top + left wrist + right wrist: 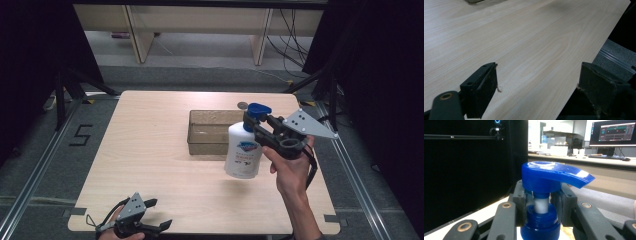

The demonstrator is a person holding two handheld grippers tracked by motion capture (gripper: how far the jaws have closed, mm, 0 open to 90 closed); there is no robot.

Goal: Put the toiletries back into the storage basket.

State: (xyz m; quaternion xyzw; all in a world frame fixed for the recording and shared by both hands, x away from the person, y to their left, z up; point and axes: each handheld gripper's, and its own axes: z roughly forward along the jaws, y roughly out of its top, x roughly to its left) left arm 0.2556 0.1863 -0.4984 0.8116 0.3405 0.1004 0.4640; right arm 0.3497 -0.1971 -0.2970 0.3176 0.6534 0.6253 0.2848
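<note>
A white pump bottle (243, 152) with a blue pump head (258, 111) hangs upright above the table, just in front of the clear brown bin (210, 131). My right gripper (254, 129) is shut on the bottle's neck below the pump head (550, 176); its black pads (520, 201) press the blue collar (541, 220) from both sides. My left gripper (160, 214) rests open at the table's front left corner. Between its fingertips (489, 80) there is only bare wood.
The light wooden table (150, 150) ends close to the left gripper at its front edge. A small round grey disc (242, 105) lies behind the bin. Black frame posts and dark curtains flank the table; shelving legs stand behind it.
</note>
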